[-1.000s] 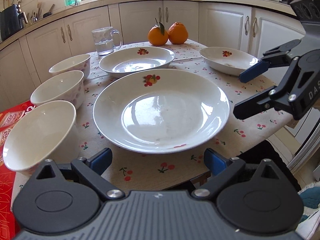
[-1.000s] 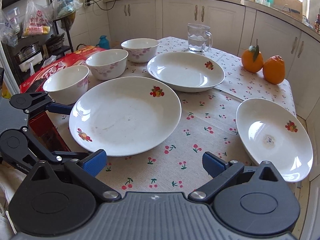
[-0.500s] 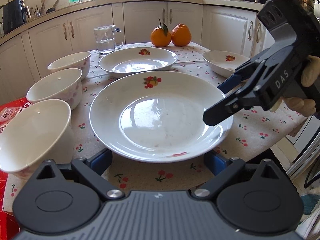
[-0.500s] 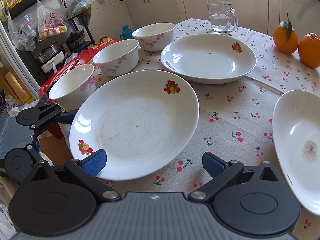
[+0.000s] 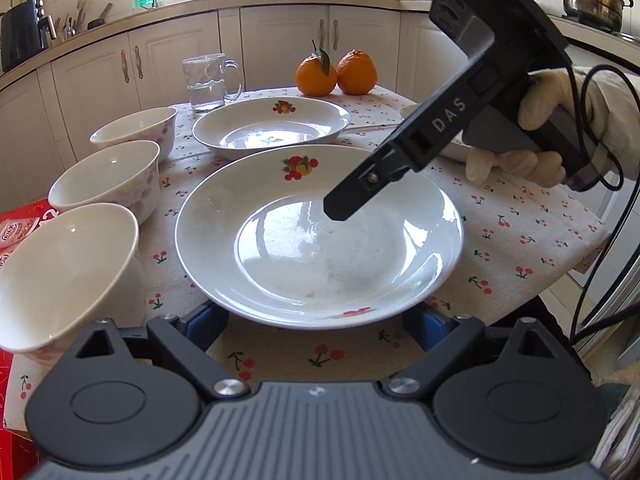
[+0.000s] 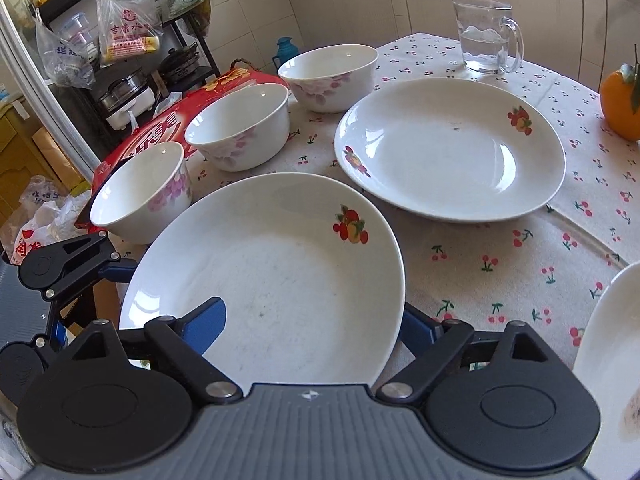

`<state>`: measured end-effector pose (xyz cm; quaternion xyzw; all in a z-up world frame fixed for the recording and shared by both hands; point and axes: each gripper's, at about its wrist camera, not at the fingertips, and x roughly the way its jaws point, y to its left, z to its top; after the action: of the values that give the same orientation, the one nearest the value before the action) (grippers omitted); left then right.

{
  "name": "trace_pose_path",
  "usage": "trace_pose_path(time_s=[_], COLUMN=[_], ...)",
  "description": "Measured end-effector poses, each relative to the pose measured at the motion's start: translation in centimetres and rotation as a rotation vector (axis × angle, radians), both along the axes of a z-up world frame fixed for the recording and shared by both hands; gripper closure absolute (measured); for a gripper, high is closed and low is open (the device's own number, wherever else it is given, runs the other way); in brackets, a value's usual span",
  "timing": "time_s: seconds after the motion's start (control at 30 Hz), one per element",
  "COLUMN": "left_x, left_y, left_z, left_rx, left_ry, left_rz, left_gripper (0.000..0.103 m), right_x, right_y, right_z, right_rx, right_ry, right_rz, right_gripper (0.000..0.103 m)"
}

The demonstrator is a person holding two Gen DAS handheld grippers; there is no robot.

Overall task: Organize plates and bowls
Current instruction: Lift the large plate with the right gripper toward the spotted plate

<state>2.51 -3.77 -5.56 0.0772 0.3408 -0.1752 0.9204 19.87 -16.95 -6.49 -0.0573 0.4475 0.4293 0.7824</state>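
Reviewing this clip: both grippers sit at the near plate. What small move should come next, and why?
Probably finish closing the right gripper on the near plate, then lift. Its jaws are closing with the plate's rim between them, one finger over the plate, one beside it, pads not yet pressing. The left gripper, also closing, straddles the rim nearest it. The second plate behind lies bare, a likely stacking spot.

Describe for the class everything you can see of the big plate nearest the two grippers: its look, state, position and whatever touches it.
The big plate is round, white and glossy, apparently glazed ceramic, with a shallow well and a wide rim bearing printed fruit motifs. It is empty, with faint smudges inside. It lies flat on the cherry-print tablecloth, beside three bowls. The left gripper straddles its near edge, jaws closing, pads not visibly pressing. The right gripper straddles the side edge, one finger over the well, also closing.
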Motion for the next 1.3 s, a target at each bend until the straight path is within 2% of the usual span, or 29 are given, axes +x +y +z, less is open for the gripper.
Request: trace_pose_path(time_s=[0.3,0.53,0.9,1.3], left_x=[0.2,0.3,0.6,0.9], left_y=[0.0,0.0,-0.1,-0.6], left_z=[0.0,0.0,0.3,1.2], left_rx=[-0.003,-0.001,0.011,0.029], left_ry=[0.004,0.005,0.024,0.069], left_rz=[-0.003,-0.004,-0.026,-0.095], left_gripper=[0.010,0.010,0.011,0.014], right_x=[2.2,3.4,3.1,1.9], right_y=[1.7,2.1,1.9,0.4], right_z=[0.2,0.2,0.3,0.9], right_rx=[-0.018,-0.018,-0.021,-0.006], right_ry=[0.014,0.027,0.029,0.039], right_rz=[0.073,0.089,0.080,0.043], right_gripper=[0.016,0.022,0.022,0.022])
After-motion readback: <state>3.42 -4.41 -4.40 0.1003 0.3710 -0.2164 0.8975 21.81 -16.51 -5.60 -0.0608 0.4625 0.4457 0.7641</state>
